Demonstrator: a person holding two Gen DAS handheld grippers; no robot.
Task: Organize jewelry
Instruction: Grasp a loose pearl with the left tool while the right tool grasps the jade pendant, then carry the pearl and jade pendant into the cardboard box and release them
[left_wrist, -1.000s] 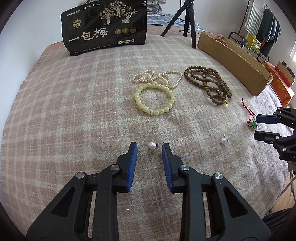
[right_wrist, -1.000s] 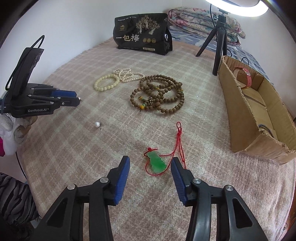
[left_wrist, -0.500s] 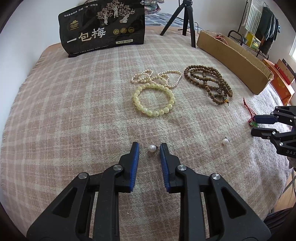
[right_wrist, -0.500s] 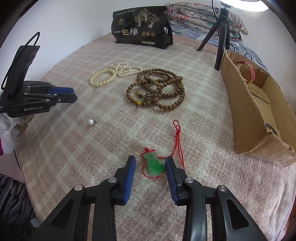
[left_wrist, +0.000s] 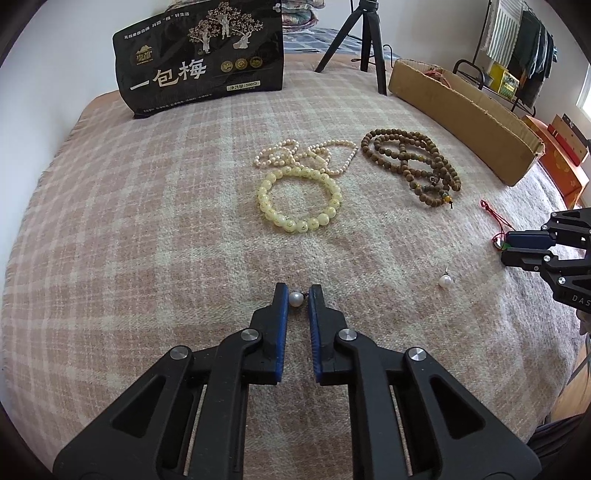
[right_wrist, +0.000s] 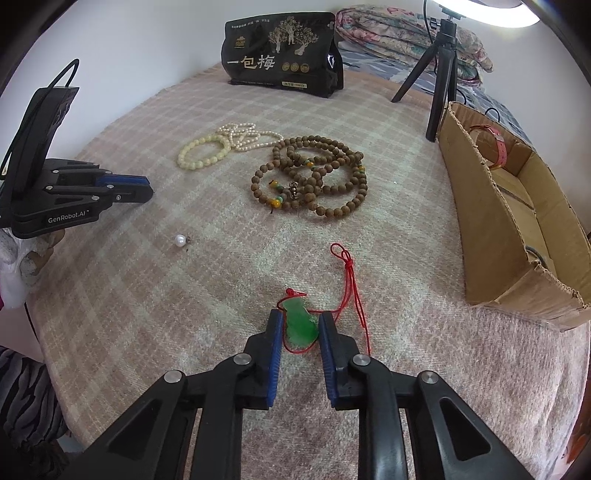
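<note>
On a plaid blanket (left_wrist: 147, 221), the left gripper (left_wrist: 299, 299) is closing, its blue pads touching either side of a pearl earring (left_wrist: 295, 298) caught right at the fingertips. The right gripper (right_wrist: 301, 325) is closing too, its pads flanking a green jade pendant (right_wrist: 302, 322) on a red cord (right_wrist: 351, 291), the pads at or very near the stone's edges. A second pearl earring (left_wrist: 446, 281) lies to the right of the left gripper, between the two tools. Ahead of the left gripper rest a pale yellow bead bracelet (left_wrist: 299, 199) and a pearl strand (left_wrist: 306, 157); a wooden bead necklace (right_wrist: 314, 177) lies ahead of the right gripper. A cardboard box (right_wrist: 517, 229) stands off to its right.
</note>
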